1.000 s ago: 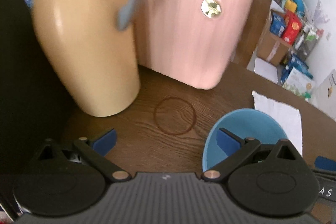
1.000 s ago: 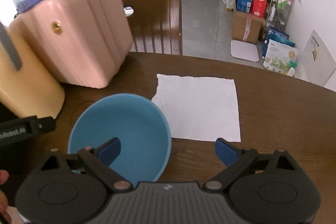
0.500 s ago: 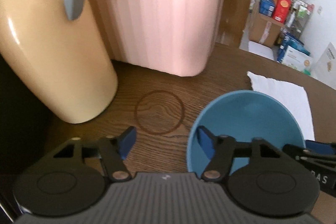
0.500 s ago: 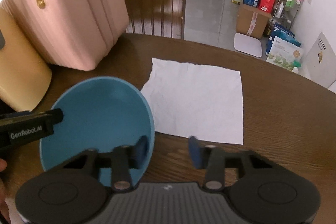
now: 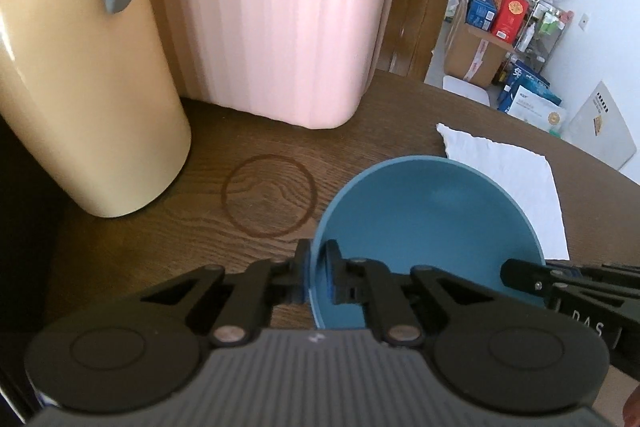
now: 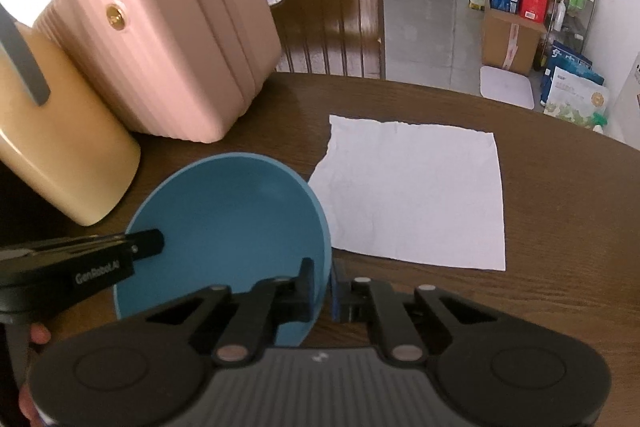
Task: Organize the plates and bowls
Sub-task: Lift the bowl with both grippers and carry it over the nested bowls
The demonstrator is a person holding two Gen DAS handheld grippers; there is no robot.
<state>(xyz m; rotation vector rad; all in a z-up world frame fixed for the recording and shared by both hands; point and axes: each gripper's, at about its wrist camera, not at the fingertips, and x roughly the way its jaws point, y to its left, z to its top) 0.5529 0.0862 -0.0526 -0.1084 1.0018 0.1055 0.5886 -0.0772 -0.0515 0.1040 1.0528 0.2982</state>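
Two pads of the left tool pinch the near-left rim of the blue bowl on the wooden bench, beside a cream jug and pink case. Right wrist view: the right tool clamps the bowl's right rim, one finger inside, one outside, white paper sheet just beside.

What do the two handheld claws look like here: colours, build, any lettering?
Both are matte black. The left claw and right claw each have two jointed link arms on round black hubs with silvery pivot pins, a ribbed grey body between them, and blue pads at the tips. The left one's side reads "GenRobot.AI" in white; "DAS" shows on the right one's.
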